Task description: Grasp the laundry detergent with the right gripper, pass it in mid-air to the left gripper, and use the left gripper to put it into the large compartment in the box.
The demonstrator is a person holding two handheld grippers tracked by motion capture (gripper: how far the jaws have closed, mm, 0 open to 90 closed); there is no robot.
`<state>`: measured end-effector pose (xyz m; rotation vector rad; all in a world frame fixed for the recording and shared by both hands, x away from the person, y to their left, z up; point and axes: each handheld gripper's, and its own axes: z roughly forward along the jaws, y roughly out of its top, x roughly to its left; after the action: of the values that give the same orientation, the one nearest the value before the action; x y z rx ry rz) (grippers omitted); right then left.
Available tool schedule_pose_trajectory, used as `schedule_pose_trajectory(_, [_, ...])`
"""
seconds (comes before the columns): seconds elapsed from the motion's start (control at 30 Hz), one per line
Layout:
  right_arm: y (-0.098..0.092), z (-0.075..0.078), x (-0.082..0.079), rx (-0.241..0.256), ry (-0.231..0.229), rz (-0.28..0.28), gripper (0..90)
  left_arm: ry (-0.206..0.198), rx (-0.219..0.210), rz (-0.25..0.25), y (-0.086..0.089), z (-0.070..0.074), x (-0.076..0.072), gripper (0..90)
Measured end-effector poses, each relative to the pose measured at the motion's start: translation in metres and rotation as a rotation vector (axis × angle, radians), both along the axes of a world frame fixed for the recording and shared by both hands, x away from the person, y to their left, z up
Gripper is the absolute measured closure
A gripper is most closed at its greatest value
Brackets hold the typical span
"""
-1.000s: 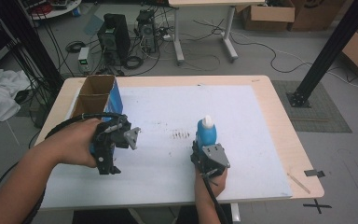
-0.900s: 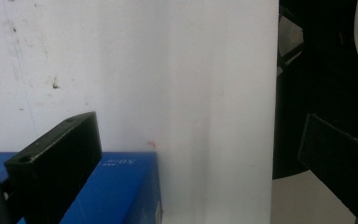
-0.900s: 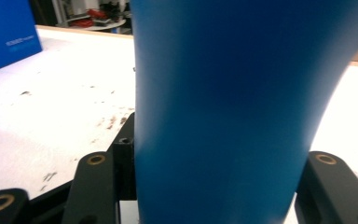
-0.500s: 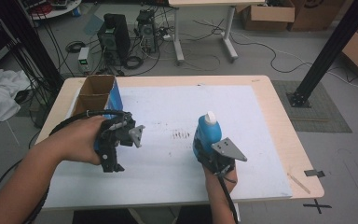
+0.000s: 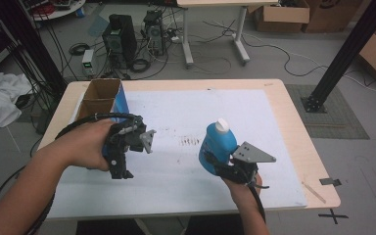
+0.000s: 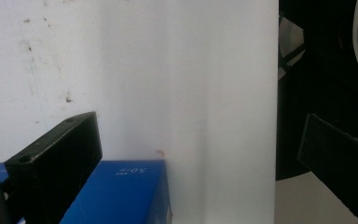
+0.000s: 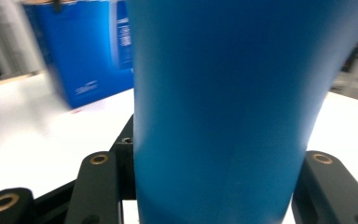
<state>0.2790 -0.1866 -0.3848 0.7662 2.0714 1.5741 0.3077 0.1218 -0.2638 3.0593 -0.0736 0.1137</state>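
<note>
While you carry: right hand-held gripper [image 5: 220,164] clamped on blue bottle [image 5: 217,144].
Left hand-held gripper [image 6: 191,158]: jaws apart, empty.
Next: likely blue carton [image 5: 103,98].

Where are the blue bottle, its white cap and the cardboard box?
blue bottle [image 5: 214,146], high view, on its side wall.
white cap [image 5: 222,126], high view, on its top.
cardboard box [image 5: 118,99], high view, on its blue side.
</note>
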Motion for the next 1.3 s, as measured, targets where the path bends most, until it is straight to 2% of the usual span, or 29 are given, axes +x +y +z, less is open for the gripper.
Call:
schedule_pose_trajectory(0.03, [-0.002, 0.004, 0.001, -0.010, 0.002, 0.061, 46.3, 0.002, 0.003, -0.002, -0.001, 0.001, 0.000, 0.1])
schedule_pose_trajectory(0.2, [-0.006, 0.012, 0.004, -0.033, 0.024, 0.172, 46.3, 0.002, -0.001, -0.004, -0.003, 0.004, 0.000, 0.0])
schedule_pose_trajectory(0.33, [-0.009, 0.014, 0.009, -0.057, 0.038, 0.288, 46.3, 0.012, -0.006, -0.010, -0.006, 0.007, -0.001, 0.1])
schedule_pose_trajectory(0.4, [-0.009, 0.015, 0.009, -0.061, 0.039, 0.307, 46.3, 0.014, -0.012, -0.012, -0.007, 0.008, -0.001, 0.0])
schedule_pose_trajectory(0.43, [-0.010, 0.015, 0.012, -0.057, 0.035, 0.367, 46.4, 0.018, -0.012, -0.014, -0.008, 0.010, -0.001, 0.0])
schedule_pose_trajectory(0.5, [-0.010, 0.016, 0.012, -0.055, 0.033, 0.385, 46.3, 0.016, -0.011, -0.016, -0.009, 0.010, -0.001, 0.1])
schedule_pose_trajectory(0.53, [-0.008, 0.016, 0.014, -0.058, 0.028, 0.439, 46.4, 0.017, -0.012, -0.019, -0.011, 0.011, -0.001, 0.1])
schedule_pose_trajectory(0.7, [-0.001, 0.015, 0.017, -0.066, 0.022, 0.487, 46.3, 0.021, -0.009, -0.027, -0.017, 0.014, -0.001, 0.1])
schedule_pose_trajectory(0.73, [0.005, 0.013, 0.019, -0.069, 0.023, 0.513, 46.3, 0.022, -0.011, -0.031, -0.020, 0.015, -0.001, 0.1])
schedule_pose_trajectory(0.87, [0.016, 0.011, 0.021, -0.068, 0.022, 0.552, 46.4, 0.024, -0.007, -0.041, -0.026, 0.016, -0.002, 0.0])
schedule_pose_trajectory(1.3, [0.057, 0.006, 0.029, -0.069, 0.023, 0.638, 46.3, 0.019, -0.007, -0.046, -0.034, 0.020, -0.004, 0.1])
